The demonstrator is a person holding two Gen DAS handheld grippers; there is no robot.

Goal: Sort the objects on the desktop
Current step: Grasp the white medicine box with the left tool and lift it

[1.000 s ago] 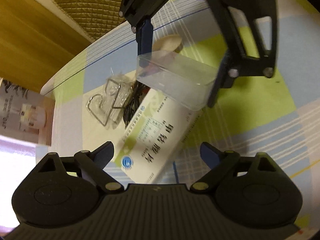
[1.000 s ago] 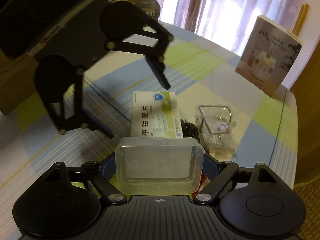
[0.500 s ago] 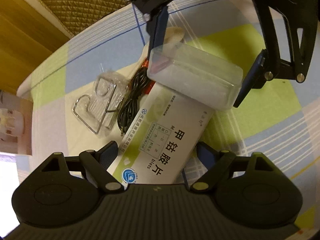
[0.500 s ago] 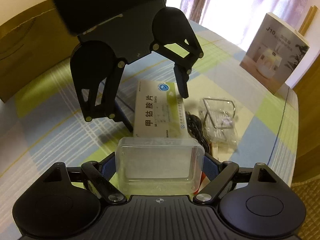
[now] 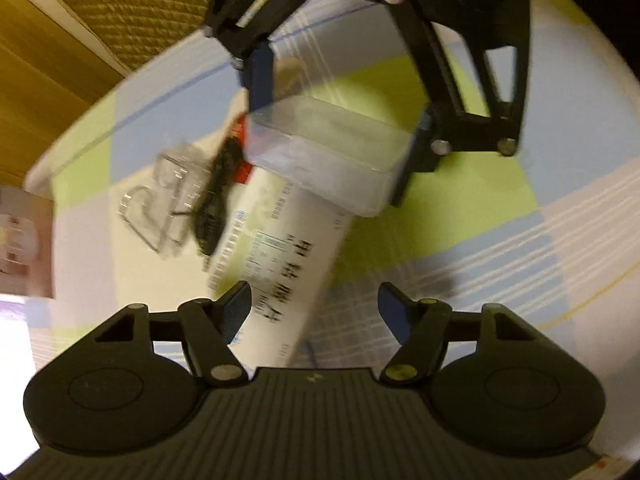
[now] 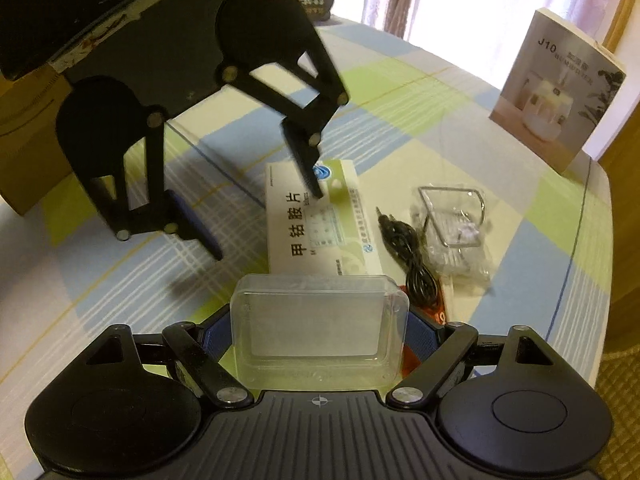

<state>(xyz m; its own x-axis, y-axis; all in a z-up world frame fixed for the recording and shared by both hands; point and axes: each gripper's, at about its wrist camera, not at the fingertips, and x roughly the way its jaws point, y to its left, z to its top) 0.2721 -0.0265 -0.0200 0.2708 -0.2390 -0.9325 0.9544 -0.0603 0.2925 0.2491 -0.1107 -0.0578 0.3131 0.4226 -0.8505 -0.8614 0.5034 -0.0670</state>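
My right gripper is shut on a clear plastic box and holds it above the table. The same clear plastic box shows between the right gripper's fingers in the blurred left wrist view. A white and green medicine box lies flat on the checked tablecloth. My left gripper is open over its far end, one fingertip above the box, the other beside it. In the left wrist view the medicine box runs between the open fingers of the left gripper.
A coiled black cable and a wire hook in a clear bag lie right of the medicine box. A red item peeks out under the cable. A humidifier carton stands at the far right, a cardboard box at the left.
The left gripper has drawn back and tilted, so the medicine box sits less deep between its fingers; its view is now blurred. The right gripper still holds the clear box.
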